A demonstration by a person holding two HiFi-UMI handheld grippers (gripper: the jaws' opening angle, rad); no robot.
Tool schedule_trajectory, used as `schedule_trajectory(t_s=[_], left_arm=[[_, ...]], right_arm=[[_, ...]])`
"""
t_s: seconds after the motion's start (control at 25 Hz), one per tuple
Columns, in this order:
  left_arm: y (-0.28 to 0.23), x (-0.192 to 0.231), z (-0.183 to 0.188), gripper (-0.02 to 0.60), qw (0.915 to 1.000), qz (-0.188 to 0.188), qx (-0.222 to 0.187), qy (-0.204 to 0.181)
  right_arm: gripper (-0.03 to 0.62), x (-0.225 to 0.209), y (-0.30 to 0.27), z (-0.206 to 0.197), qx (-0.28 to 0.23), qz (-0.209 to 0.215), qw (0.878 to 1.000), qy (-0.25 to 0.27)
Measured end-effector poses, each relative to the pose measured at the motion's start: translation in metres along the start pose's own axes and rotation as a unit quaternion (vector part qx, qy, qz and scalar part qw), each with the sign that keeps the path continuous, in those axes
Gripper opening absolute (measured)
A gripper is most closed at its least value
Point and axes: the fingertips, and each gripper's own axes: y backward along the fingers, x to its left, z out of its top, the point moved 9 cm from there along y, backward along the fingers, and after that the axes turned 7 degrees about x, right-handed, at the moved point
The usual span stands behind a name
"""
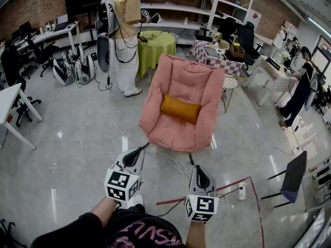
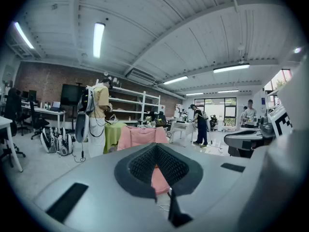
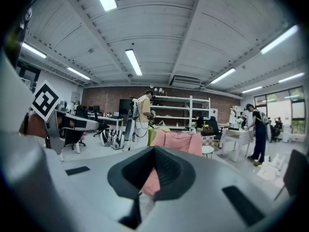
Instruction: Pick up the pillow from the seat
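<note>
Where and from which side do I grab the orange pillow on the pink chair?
Probably pinch the orange pillow at its near long edge, coming from the open front of the pink chair: it lies crosswise against the backrest, ends flanked by padding.

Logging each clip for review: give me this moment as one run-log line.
phase: pre-grasp | left gripper: shut, empty | right gripper: shut, empty | pillow: on armchair seat, untouched

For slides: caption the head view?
Left claw and right claw, both shut, face pink padded armchair holding orange rectangular pillow.

no legible txt; pink letters on black shirt (image 1: pixel 150 236) too cut off.
</note>
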Motion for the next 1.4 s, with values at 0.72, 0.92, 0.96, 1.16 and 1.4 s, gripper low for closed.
schedule_trajectory(t_s=[0.72, 0.92, 0.96, 1.16, 1.4], left_arm=[[-0.054, 0.027, 0.005, 0.008, 0.9998, -0.014, 0.014, 0.004], [-0.07, 0.045, 0.008, 0.009, 0.9996, -0.021, 0.016, 0.004], [-0.073, 0.051, 0.008, 0.009, 0.9996, -0.022, 0.016, 0.006], [-0.084, 0.076, 0.015, 0.009, 0.9993, -0.028, 0.018, -0.016], [-0.095, 0.095, 0.016, 0.009, 0.9985, -0.047, 0.023, -0.014]], right_arm=[[0.02, -0.011, -0.051, 0.003, 0.014, -0.016, 1.0, -0.01], [0.02, -0.006, -0.07, 0.013, 0.012, -0.027, 1.0, 0.002], [0.02, -0.003, -0.075, 0.015, 0.013, -0.028, 1.0, 0.002], [0.02, 0.01, -0.094, 0.022, 0.02, -0.041, 0.999, -0.003], [0.02, 0.026, -0.108, 0.023, 0.025, -0.054, 0.998, -0.002]])
